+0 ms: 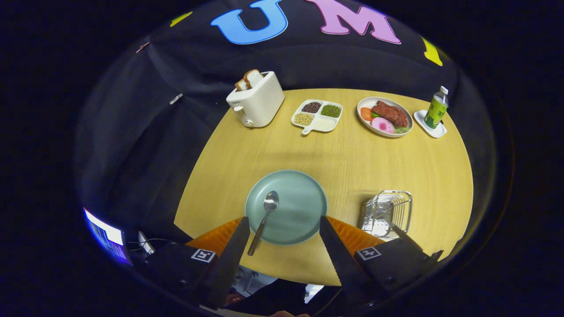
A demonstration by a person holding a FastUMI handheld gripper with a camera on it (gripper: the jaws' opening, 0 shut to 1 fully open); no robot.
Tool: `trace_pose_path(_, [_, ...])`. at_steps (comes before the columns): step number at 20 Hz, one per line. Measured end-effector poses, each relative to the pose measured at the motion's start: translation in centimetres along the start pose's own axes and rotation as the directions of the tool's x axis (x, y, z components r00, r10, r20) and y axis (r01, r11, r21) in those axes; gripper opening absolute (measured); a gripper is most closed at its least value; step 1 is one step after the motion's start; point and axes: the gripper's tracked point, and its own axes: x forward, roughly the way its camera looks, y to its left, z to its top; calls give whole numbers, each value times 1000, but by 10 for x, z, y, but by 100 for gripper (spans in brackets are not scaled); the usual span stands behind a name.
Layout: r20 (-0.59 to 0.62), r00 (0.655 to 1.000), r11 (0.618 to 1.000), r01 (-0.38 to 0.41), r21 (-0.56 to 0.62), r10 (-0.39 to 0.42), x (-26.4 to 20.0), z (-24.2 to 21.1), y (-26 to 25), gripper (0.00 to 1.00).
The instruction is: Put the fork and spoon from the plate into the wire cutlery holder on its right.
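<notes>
A pale green plate [302, 204] lies on the round wooden table, just ahead of my fingers. A metal spoon [263, 220] rests on the plate's left part, bowl away from me. Its handle runs back over the near rim, close beside my left finger. My gripper [284, 220] hovers open above the plate's near rim, its fingers wide apart with nothing between them. The wire cutlery holder [387, 213] stands to the right of the plate, just beyond my right finger. A slim dark handle seems to lean out of its near corner; I cannot tell whether it is the fork.
Along the table's far side stand a white toaster [257, 99] with bread, a divided dish [317, 114] of beans, a plate of food [384, 116], and a green bottle [436, 108] on a small white tray. The table's near edge runs under my fingers.
</notes>
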Motion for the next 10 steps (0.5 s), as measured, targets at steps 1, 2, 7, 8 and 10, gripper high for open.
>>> trace_pose_path(1, [-32,999,1000,15,-1,-15,13,-9,2,100])
trace_pose_path(2, [-64,998,1000,21,10,-20,25,-17,5,99])
trace_pose_path(7, [-173,983,995,69,67,-57,71,-38,11,99])
trace_pose_path(8, [-183,981,995,80,67,-67,77,-46,9,99])
trace_pose_path(10, [-215,973,993,97,72,-79,91,-52,11,99])
